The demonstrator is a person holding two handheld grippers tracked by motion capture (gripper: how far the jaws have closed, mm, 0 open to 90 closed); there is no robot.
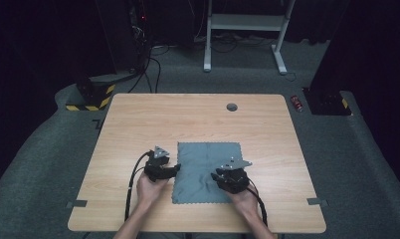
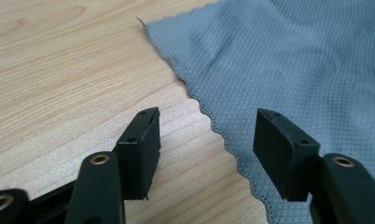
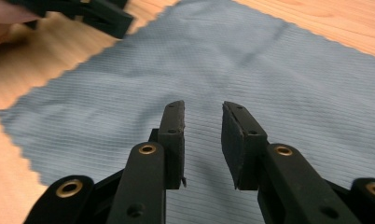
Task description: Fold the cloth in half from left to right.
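Observation:
A grey cloth [image 1: 208, 169] with zigzag-cut edges lies flat on the wooden table [image 1: 188, 119], near the person's side. My left gripper [image 1: 175, 168] is at the cloth's left edge and stands open. In the left gripper view its jaws [image 2: 206, 135] straddle that edge of the cloth [image 2: 293, 60], one over wood and one over fabric, with nothing gripped. My right gripper [image 1: 215, 175] hovers over the cloth's near right part. Its jaws [image 3: 203, 126] stand apart by a narrow gap above the fabric [image 3: 223, 60], and nothing is between them. The left gripper [image 3: 101, 16] also shows at the top left of the right gripper view.
A round cable hole [image 1: 232, 106] sits near the table's far edge. Grey tape marks [image 1: 76, 203] [image 1: 317, 201] lie at the near corners. On the floor beyond are a red can [image 1: 297, 103], a white desk frame [image 1: 245, 22] and a yellow-black striped block [image 1: 91, 97].

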